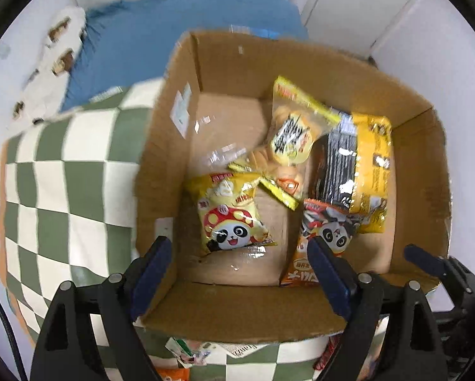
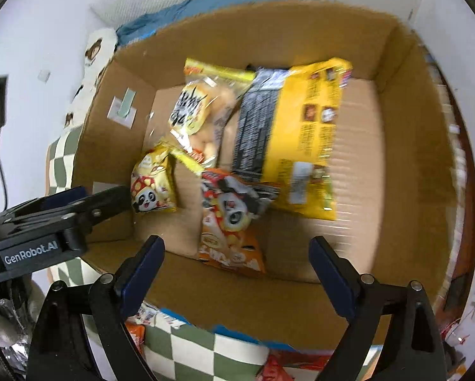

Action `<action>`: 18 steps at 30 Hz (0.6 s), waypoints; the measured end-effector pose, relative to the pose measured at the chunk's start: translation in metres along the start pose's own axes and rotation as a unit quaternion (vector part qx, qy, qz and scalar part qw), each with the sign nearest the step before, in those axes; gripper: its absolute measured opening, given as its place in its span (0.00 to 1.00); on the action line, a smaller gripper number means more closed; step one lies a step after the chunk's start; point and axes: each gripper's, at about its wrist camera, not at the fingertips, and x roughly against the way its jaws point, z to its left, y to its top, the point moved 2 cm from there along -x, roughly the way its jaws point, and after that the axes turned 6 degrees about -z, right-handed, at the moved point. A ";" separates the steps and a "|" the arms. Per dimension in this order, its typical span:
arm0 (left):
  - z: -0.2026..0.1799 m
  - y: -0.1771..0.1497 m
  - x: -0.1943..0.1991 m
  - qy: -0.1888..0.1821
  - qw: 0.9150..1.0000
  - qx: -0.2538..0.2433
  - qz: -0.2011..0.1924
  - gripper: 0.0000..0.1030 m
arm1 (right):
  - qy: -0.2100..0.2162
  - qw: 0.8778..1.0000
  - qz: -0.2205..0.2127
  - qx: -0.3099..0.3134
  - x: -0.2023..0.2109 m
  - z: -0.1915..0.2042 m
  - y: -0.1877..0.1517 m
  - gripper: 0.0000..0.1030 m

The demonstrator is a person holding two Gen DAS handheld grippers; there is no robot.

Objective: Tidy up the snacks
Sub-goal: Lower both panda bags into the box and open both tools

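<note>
A: Quick one. Where are the snacks?

B: In the box. Yellow panda bag by its left wall, orange panda bag against the near wall, bun pack toward the far wall, big yellow-black bag right of the buns, overlapping the orange bag's top. More packets lie outside, under the box's near edge, on the check cloth.

A: Grippers?

B: Left gripper hangs over the box's near-left corner, jaws wide, nothing between them. Right gripper hangs over the near wall, jaws just as wide, also empty. The orange bag sits below the gap, not touched.

A: Handling?

B: I'd say all light, soft and crinkly. Glossy film, so likely slippery. The panda bags look air-puffed: squeeze the belly and it may slide or pop. Better to pinch a flat sealed edge at top or bottom. The buns would squash, so take the yellow seal strip. The big bag is floppy and would droop from one corner; grab mid-edge.

A: Task state?

B: Four in, some still outside.
</note>
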 end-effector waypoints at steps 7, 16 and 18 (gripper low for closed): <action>-0.007 -0.026 0.052 0.014 0.995 -0.014 -0.100 0.84 | -0.047 0.995 -0.082 0.008 0.052 -0.011 -0.019 0.91; -0.020 -0.057 0.105 0.026 0.985 -0.032 -0.168 0.84 | -0.062 0.984 -0.163 0.026 0.113 0.005 -0.045 0.91; -0.022 -0.063 0.116 0.027 0.983 -0.033 -0.181 0.84 | -0.062 0.982 -0.178 0.031 0.128 0.007 -0.049 0.91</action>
